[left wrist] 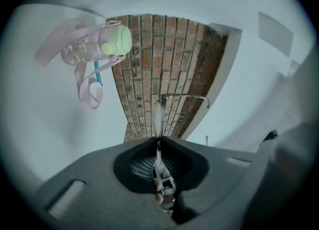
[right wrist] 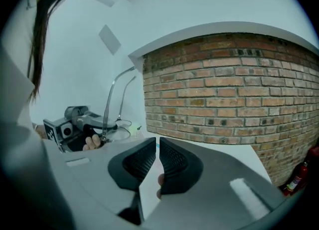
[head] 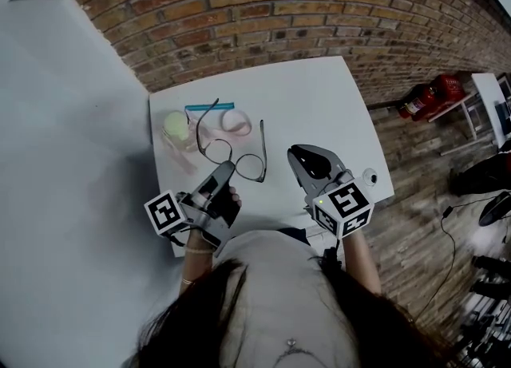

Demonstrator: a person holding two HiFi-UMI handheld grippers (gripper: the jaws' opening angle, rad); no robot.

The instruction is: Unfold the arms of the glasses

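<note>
The thin dark-framed glasses (head: 231, 151) lie over the white table (head: 319, 103) with both arms spread out toward the wall. My left gripper (head: 226, 168) is shut on the near edge of the frame. In the left gripper view the rim (left wrist: 158, 116) runs straight out from the closed jaws of that gripper (left wrist: 158, 141), one arm curving off to the right. My right gripper (head: 302, 155) hovers right of the glasses, jaws together and holding nothing. Its own view shows the right gripper (right wrist: 157, 146) with the glasses (right wrist: 112, 99) and the left gripper (right wrist: 75, 119) off to the left.
A clear bottle with a pale green cap (head: 176, 125) and a pink strap (head: 235, 123) lies at the table's far left, beside a blue stick (head: 209, 107). A brick wall runs behind the table. A red fire extinguisher (head: 427, 96) stands on the floor to the right.
</note>
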